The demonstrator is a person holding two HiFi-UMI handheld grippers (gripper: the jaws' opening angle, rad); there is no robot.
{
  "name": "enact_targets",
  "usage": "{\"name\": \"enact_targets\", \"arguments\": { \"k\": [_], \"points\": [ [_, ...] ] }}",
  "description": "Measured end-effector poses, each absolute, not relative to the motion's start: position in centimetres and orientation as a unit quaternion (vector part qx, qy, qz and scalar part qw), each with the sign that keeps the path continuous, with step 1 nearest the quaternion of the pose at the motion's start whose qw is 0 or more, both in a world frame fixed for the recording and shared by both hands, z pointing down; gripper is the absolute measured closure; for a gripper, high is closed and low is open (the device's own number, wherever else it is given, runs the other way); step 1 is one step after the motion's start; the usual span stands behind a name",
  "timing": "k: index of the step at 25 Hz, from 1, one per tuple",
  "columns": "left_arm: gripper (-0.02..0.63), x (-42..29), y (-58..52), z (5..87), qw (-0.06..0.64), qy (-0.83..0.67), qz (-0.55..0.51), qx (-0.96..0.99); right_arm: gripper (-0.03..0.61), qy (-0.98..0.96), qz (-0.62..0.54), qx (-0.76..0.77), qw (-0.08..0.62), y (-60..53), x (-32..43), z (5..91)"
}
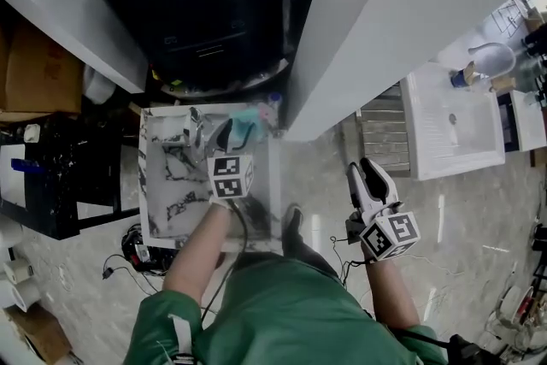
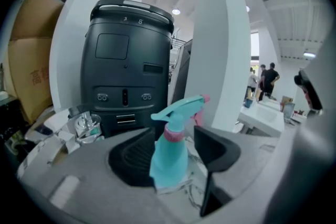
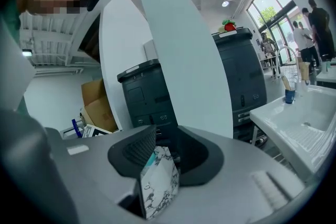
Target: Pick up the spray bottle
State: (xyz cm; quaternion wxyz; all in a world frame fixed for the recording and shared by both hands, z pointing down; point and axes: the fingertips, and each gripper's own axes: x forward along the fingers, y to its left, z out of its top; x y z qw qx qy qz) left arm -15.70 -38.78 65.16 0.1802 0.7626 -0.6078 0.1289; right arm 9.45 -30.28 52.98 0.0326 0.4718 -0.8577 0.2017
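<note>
A teal spray bottle [image 1: 246, 124] with a pink collar stands upright at the far right of a small marble-patterned table [image 1: 171, 184]. My left gripper [image 1: 226, 137] reaches over the table right beside it. In the left gripper view the bottle [image 2: 170, 157] stands between the black pads [image 2: 135, 157], the jaws wide open, with a gap on its right side. My right gripper [image 1: 369, 179] hangs over the floor to the table's right, open and holding nothing. In the right gripper view a corner of the table [image 3: 157, 186] shows through that gripper's jaws [image 3: 168, 157].
A shiny metal cup [image 2: 86, 126] stands on the table to the bottle's left. A black machine [image 1: 214, 4] and a white pillar [image 1: 385, 13] rise just behind. A white sink [image 1: 453, 124] is at right, cardboard boxes [image 1: 34, 64] and a black rack [image 1: 43, 175] at left, cables [image 1: 128, 252] on the floor.
</note>
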Motion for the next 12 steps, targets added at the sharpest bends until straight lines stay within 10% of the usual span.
{"name": "enact_targets", "arguments": {
  "k": [12],
  "points": [
    [0.380,-16.0,-41.2,66.0,0.157,-0.615,0.115,0.764,0.463,-0.854,0.212,0.472,0.052,-30.2,9.2,54.6]
  ]
}}
